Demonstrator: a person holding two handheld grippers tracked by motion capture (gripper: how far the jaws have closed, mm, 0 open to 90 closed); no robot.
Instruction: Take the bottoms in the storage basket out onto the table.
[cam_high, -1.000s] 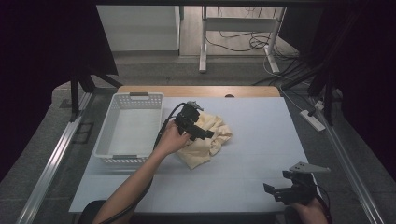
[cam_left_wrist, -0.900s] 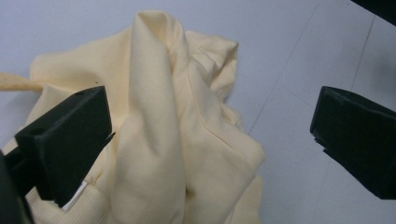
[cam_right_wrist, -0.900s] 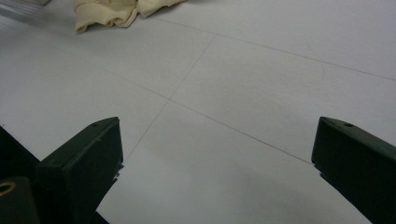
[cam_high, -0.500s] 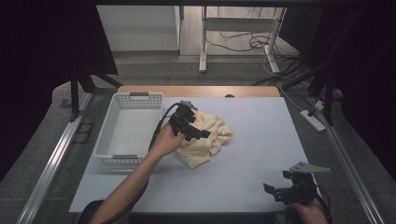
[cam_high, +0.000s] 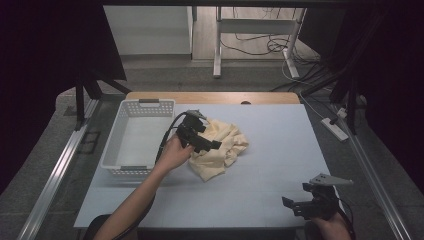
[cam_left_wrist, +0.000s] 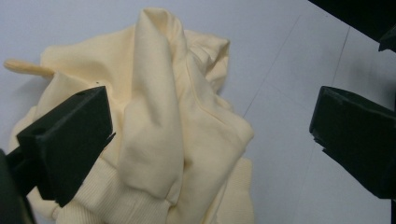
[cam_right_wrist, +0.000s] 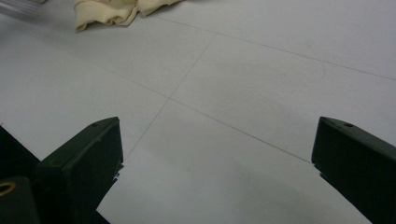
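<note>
So I've got the left hand-held gripper (cam_high: 209, 145) parked right over the crumpled pale-yellow fabric garment (cam_high: 222, 150), which sits a little left of centre in the high view, lying on the light grey table (cam_high: 280, 150) just to the right of the white perforated plastic basket (cam_high: 135, 140). In the left gripper view the jaws are spread wide with the garment (cam_left_wrist: 163, 130) sitting between and below them, a tall fold running up the middle of the frame and a ribbed cuff or hem at the bottom left; nothing is pinched yet. Pretty sure I'm at the approach step, lining up for a grab on that cloth, and my guess is it's headed for the basket since that's sitting empty right beside it. Next move as I see it: drop down so the jaws straddle that raised fold, then squeeze, because a bunched ridge gives a way better bite than flat cloth. Soft fabric will drape and drag, so I'd lift high enough to clear the basket's rim. My right hand-held gripper (cam_high: 312, 205) is hanging out at the lower right of the high view, well apart from everything, jaws also wide and holding nothing; its own view has bare table ahead with an edge of the garment (cam_right_wrist: 116, 11) at the upper left.
</note>
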